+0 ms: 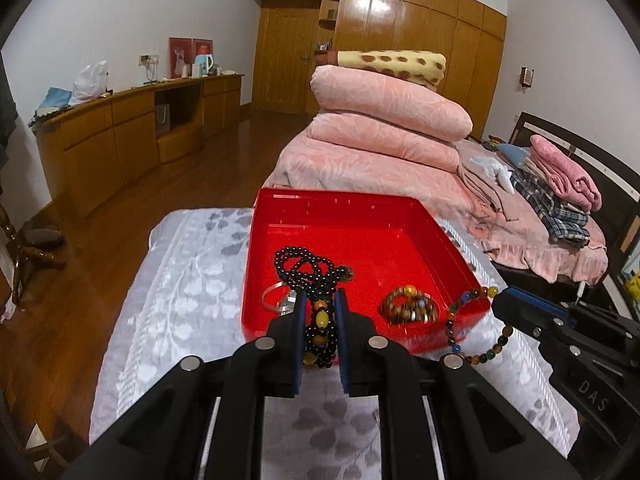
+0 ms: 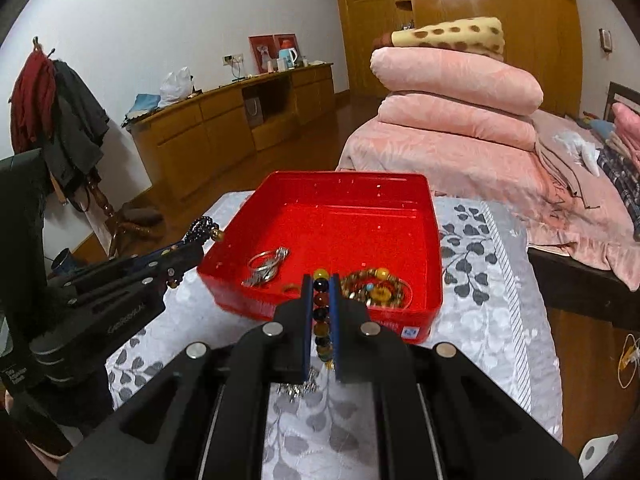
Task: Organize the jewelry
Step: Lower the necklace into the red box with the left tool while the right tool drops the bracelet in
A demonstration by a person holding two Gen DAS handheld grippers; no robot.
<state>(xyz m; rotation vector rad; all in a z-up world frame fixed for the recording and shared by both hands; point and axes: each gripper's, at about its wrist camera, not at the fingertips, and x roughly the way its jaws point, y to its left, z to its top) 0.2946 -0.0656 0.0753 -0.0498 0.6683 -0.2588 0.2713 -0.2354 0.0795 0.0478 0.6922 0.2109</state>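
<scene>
From your left wrist, your left gripper (image 1: 320, 300) is clamped on a black bead necklace (image 1: 310, 270) with yellow stones, whose loops hang over the near edge of the red tray (image 1: 344, 208); only here do you see your right gripper (image 1: 505, 299) from the side, a multicoloured bead bracelet (image 1: 476, 320) dangling from it; an amber bracelet (image 1: 408, 304) lies inside.

From your right wrist, the right gripper (image 2: 321, 280) pinches that bracelet (image 2: 322, 320); silver bangles (image 2: 266, 262) show fully in the tray (image 2: 348, 178); the patterned cloth (image 2: 480, 280) lies beneath.

White walls (image 1: 120, 12), wooden floor (image 1: 132, 200), wardrobe (image 1: 400, 40), pink-covered bed (image 1: 360, 168)
</scene>
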